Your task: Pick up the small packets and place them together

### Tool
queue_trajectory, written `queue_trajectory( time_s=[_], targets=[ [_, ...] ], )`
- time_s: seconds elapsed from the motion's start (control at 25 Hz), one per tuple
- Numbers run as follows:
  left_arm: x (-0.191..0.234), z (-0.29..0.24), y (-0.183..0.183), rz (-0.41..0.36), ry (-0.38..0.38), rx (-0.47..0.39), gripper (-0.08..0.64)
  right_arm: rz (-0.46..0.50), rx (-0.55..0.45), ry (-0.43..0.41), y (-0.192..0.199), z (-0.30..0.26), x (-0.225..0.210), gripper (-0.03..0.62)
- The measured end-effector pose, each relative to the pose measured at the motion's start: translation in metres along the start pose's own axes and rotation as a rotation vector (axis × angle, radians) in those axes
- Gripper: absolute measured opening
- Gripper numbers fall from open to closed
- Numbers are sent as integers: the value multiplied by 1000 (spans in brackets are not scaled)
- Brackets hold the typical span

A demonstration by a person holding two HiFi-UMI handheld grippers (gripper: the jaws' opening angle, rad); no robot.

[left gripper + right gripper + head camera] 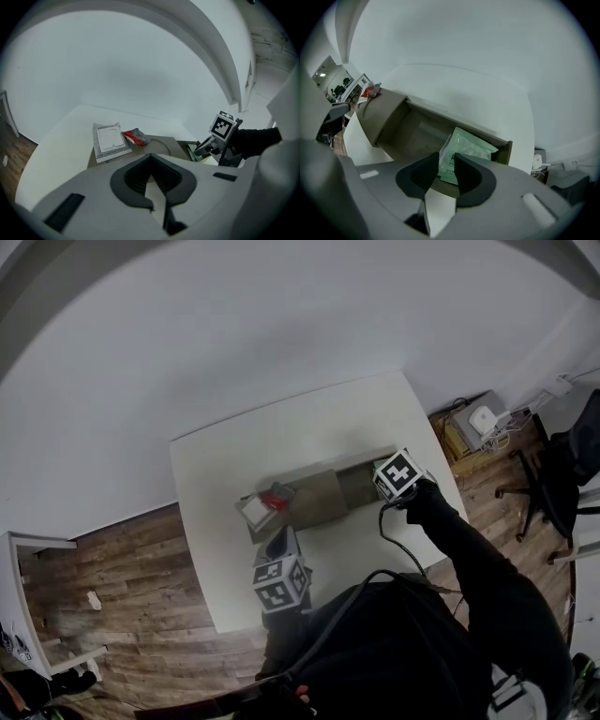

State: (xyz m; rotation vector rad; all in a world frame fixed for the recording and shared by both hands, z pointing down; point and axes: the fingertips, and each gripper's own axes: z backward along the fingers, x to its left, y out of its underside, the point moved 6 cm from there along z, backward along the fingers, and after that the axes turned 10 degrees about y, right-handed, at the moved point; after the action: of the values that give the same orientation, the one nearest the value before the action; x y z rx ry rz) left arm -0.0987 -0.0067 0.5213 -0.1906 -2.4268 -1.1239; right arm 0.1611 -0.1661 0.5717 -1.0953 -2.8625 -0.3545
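Note:
A flat brown cardboard box (323, 501) lies on the white table (220, 559). On its left end rest a white square packet (254, 510) and a red packet (277, 496), also seen as the white packet (108, 139) and the red packet (134, 137) in the left gripper view. My right gripper (446, 161) points steeply down over the box's open right compartment (412, 133) and is shut on the edge of a green packet (469, 149). My left gripper (150, 157) hovers near the box's front left, its jaws together and empty.
A white wall runs close behind the table. On the wooden floor to the right stand an office chair (553, 474) and a small box with a white device and cables (480, 421). A white shelf (28, 615) sits at the left.

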Motion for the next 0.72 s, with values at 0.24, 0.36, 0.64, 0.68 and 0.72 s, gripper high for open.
queue_trajectory(
  time_s=[0.24, 0.36, 0.64, 0.68, 0.72],
  targets=[
    [4, 1, 1, 12, 2, -3, -2, -10, 59, 78, 4, -10, -1, 87],
    [6, 1, 1, 18, 3, -4, -2, -17, 71, 88, 4, -15, -1, 84],
    [8, 2, 1, 24, 6, -7, -2, 16, 128, 191, 10, -16, -11, 2],
    [8, 2, 1, 26, 7, -7, -2, 17, 132, 205, 12, -16, -15, 2],
    [9, 2, 2, 27, 7, -8, -2, -4, 124, 202, 14, -15, -20, 2]
  ],
)
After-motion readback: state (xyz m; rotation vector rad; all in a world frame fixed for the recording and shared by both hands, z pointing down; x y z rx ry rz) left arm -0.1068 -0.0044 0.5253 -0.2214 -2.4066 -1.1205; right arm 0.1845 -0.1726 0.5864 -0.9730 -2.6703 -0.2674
